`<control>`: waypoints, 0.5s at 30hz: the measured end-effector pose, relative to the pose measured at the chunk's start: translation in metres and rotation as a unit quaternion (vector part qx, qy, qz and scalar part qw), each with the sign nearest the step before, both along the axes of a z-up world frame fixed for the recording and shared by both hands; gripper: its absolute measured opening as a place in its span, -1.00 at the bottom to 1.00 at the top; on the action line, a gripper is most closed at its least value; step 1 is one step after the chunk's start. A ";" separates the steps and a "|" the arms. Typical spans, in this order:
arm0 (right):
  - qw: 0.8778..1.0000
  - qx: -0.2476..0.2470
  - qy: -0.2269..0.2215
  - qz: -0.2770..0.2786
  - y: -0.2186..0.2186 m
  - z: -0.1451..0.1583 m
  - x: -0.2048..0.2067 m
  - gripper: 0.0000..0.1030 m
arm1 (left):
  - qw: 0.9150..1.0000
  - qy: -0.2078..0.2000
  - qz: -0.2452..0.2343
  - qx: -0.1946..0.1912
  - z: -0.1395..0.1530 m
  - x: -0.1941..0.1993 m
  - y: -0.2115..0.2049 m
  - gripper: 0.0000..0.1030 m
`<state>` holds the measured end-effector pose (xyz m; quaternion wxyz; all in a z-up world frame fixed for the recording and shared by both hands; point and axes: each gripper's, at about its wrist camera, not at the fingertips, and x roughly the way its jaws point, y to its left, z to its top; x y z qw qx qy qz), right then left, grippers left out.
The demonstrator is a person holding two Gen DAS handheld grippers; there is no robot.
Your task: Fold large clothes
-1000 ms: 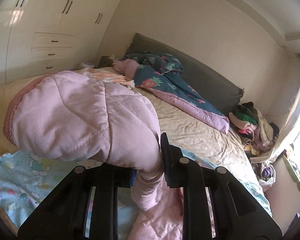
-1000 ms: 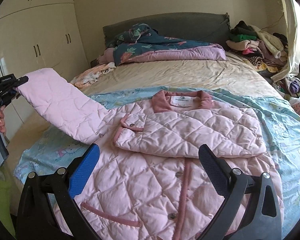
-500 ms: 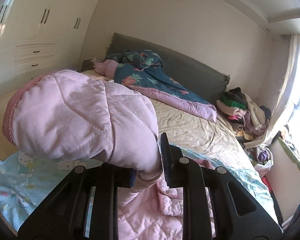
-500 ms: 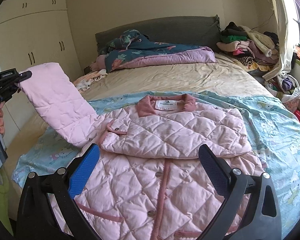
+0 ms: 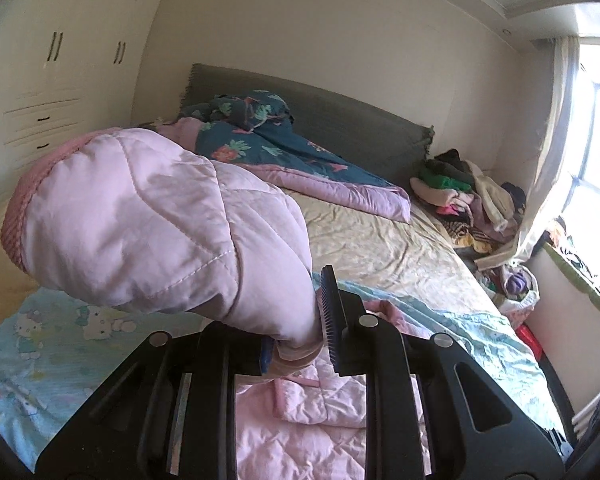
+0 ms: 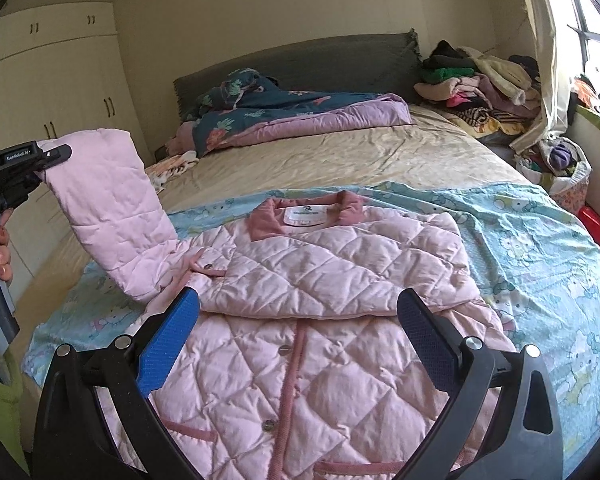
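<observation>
A pink quilted jacket (image 6: pixel 320 300) lies front up on a light blue cartoon-print sheet (image 6: pixel 540 248) on the bed. One sleeve is folded flat across its chest. The other sleeve (image 6: pixel 108 208) is lifted off the bed at the left, its cuff end bulging large (image 5: pixel 148 224) in the left wrist view. My left gripper (image 5: pixel 296 340) is shut on that sleeve near the cuff; it shows at the left edge (image 6: pixel 40 160) of the right wrist view, held by a hand. My right gripper (image 6: pixel 300 332) hangs open above the jacket's lower front, nothing between its fingers.
A rumpled dark floral duvet (image 6: pixel 292 116) lies at the grey headboard. A heap of clothes (image 6: pixel 480 84) sits at the bed's far right corner by the curtain and window. White wardrobes (image 6: pixel 60 92) line the left wall. Tan bed sheet (image 6: pixel 360 160) stretches between jacket and duvet.
The left gripper has carried the lifted sleeve rightward, toward the jacket's body, and rolled a little. The right gripper has drifted slightly over the jacket, still open.
</observation>
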<state>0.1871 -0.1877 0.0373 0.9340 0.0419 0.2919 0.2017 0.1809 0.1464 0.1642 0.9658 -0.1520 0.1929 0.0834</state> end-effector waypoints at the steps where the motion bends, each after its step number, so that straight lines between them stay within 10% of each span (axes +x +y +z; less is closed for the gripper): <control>1: 1.000 0.002 0.001 -0.002 -0.003 -0.001 0.001 0.91 | 1.000 0.001 -0.003 0.000 -0.001 0.002 -0.003 -0.75; 15: 0.999 0.002 0.013 -0.040 -0.034 -0.016 0.013 0.91 | 0.997 0.021 -0.066 0.025 -0.022 0.031 -0.060 -0.75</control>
